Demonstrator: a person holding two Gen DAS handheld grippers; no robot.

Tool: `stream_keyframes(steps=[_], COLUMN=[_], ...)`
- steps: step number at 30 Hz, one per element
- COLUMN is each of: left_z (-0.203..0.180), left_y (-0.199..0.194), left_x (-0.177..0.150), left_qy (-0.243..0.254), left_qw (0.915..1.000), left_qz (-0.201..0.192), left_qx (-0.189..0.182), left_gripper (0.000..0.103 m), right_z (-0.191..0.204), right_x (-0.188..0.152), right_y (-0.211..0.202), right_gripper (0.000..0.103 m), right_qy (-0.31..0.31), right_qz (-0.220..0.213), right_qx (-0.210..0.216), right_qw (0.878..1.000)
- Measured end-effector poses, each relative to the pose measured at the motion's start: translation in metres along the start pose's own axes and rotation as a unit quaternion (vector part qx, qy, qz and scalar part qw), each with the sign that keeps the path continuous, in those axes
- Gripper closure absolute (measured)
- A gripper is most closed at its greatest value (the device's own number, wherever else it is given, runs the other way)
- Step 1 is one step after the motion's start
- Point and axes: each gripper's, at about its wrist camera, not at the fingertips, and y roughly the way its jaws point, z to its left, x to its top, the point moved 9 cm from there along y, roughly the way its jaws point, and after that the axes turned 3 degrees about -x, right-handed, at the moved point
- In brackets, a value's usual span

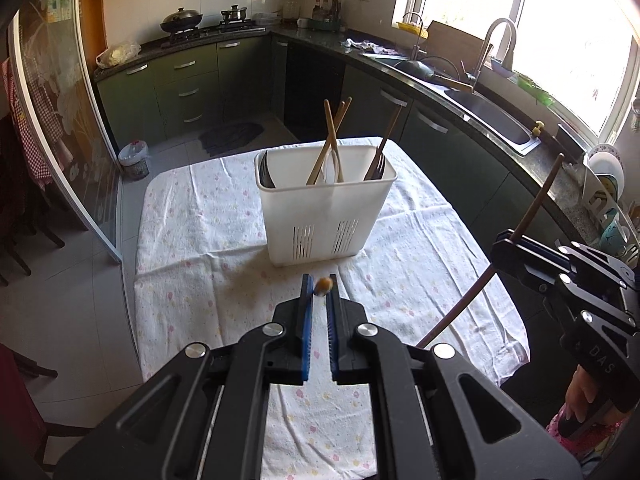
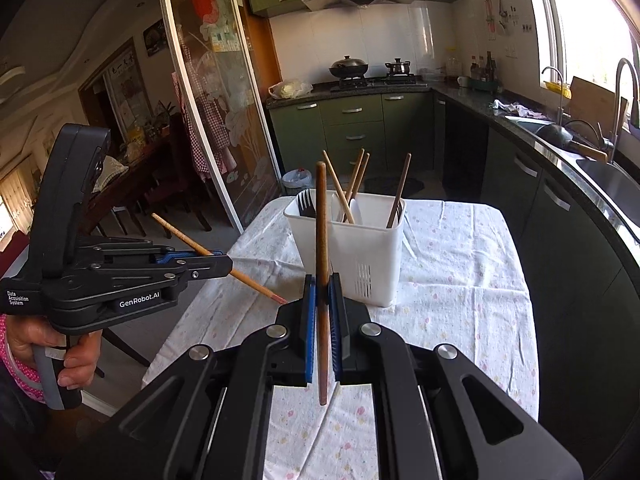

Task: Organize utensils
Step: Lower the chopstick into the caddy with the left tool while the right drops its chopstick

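White plastic utensil caddy (image 1: pixel 326 216) stands mid-table on a floral cloth (image 1: pixel 192 216), holding chopsticks and forks. Level and side-on, the left gripper (image 2: pixel 224 266) clamps a pale chopstick (image 2: pixel 176 232) pointing down toward the cloth; the right gripper (image 2: pixel 323 296) pinches a dark chopstick (image 2: pixel 321 216) upright, near the caddy.

Readable markings, two items carrying text:

1. Left tool (image 2: pixel 224 265), seen from the right wrist view: white "GenRobot.AI" along the lower side plate of its black body; small white "Data Acquisition System" in three stacked lines at the rear, just above the hand.

2. Right tool (image 1: pixel 505 249), seen from the left wrist view: faint letters "DAS" on its black handle housing (low contrast, barely legible).

Wall papers and door stickers: illegible.
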Motion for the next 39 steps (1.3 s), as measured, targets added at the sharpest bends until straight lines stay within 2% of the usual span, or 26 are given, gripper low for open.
stream_keyframes(steps=[6,14,23,26,29,35,39], left_z=[-0.009,-0.022,-0.026,-0.027,-0.026,-0.019,-0.011], left_y=[-0.006,-0.002,0.001,-0.005,-0.018,-0.053,-0.053], left_x=[0.014,0.018,0.025,0.031,0.048,0.107,0.14], left_qy=[0.02,0.057,0.072,0.066,0.056,0.045,0.029], left_qw=[0.999,0.9956,0.9944,0.9956,0.9961,0.991,0.9879], left_qz=[-0.036,-0.062,-0.064,-0.059,-0.065,-0.122,-0.148], left_qx=[0.017,0.04,0.044,0.031,0.02,0.032,0.039], left_gripper=[0.097,0.097,0.097,0.097,0.097,0.097,0.097], right_z=[-0.002,-0.018,-0.028,-0.032,-0.037,-0.044,-0.052], right_x=[0.015,0.018,0.019,0.018,0.017,0.014,0.011], right_y=[-0.014,-0.012,-0.006,-0.005,-0.003,0.004,0.007], right_gripper=[0.096,0.096,0.096,0.096,0.096,0.096,0.096], right_qy=[0.002,0.016,0.026,0.03,0.034,0.046,0.056], right_qz=[-0.026,-0.024,-0.023,-0.023,-0.022,-0.019,-0.016], right_qx=[0.015,0.017,0.021,0.023,0.025,0.032,0.032], right_qw=[1.0,0.999,0.999,0.999,0.999,0.998,0.998])
